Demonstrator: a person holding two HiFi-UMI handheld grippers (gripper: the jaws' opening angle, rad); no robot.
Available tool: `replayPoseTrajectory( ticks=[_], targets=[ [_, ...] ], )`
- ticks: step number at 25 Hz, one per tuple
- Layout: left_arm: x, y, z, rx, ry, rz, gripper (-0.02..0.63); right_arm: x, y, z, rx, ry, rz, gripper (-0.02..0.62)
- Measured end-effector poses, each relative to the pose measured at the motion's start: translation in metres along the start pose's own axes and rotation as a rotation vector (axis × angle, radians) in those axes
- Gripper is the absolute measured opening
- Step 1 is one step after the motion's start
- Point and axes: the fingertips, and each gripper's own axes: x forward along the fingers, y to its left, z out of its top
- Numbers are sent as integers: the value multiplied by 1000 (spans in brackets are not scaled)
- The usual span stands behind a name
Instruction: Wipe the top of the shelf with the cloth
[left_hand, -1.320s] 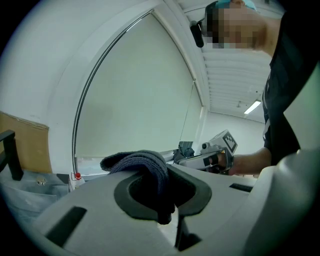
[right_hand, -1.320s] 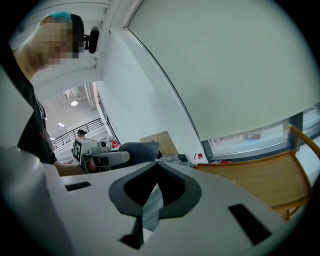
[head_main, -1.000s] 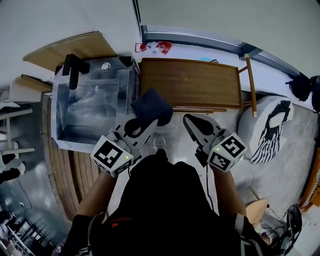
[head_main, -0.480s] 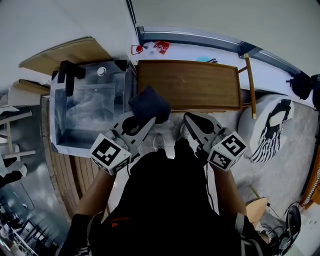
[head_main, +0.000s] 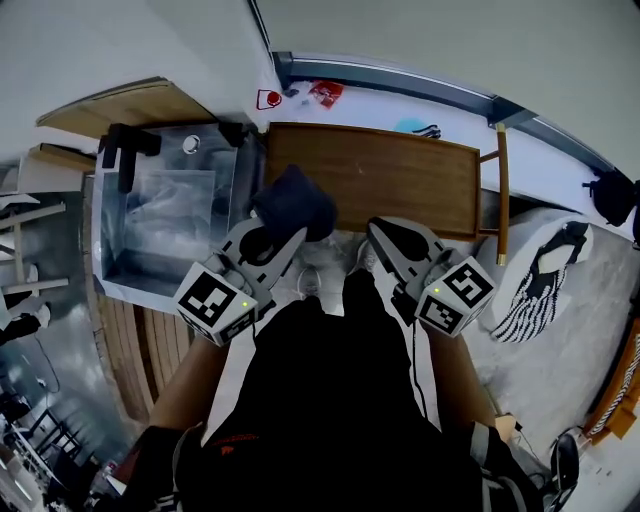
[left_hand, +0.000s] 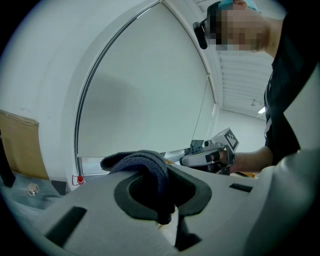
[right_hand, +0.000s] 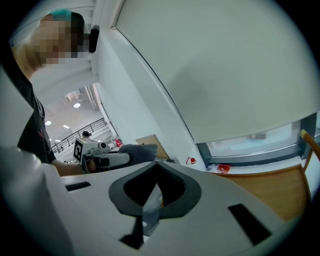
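Shelf top (head_main: 380, 175) of brown wood fills the upper middle of the head view; both grippers cover part of its near edge, and everything beneath it is hidden. A clear box (head_main: 160, 215) stands beside it on the left, its contents hard to make out. The left gripper (head_main: 278, 232) is clamped on a dark blue cloth (head_main: 293, 198), bunched over the shelf's near left corner; contact with the wood cannot be judged. The right gripper (head_main: 385, 240) has its jaws together, holding nothing.

Open shelf top (head_main: 390, 180) between clear box (head_main: 160, 215) and rail (head_main: 500, 195).
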Motion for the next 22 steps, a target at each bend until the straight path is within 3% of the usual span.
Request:
replayPoseTrajectory(
  ticks=[15, 22],
  targets=[
    [90, 21, 1, -15, 48, 204, 51, -26, -109, 28, 10, 55, 79, 5],
    [119, 29, -7, -24, 45, 203, 51, -21, -143, 31, 3, 78, 85, 5]
  ],
)
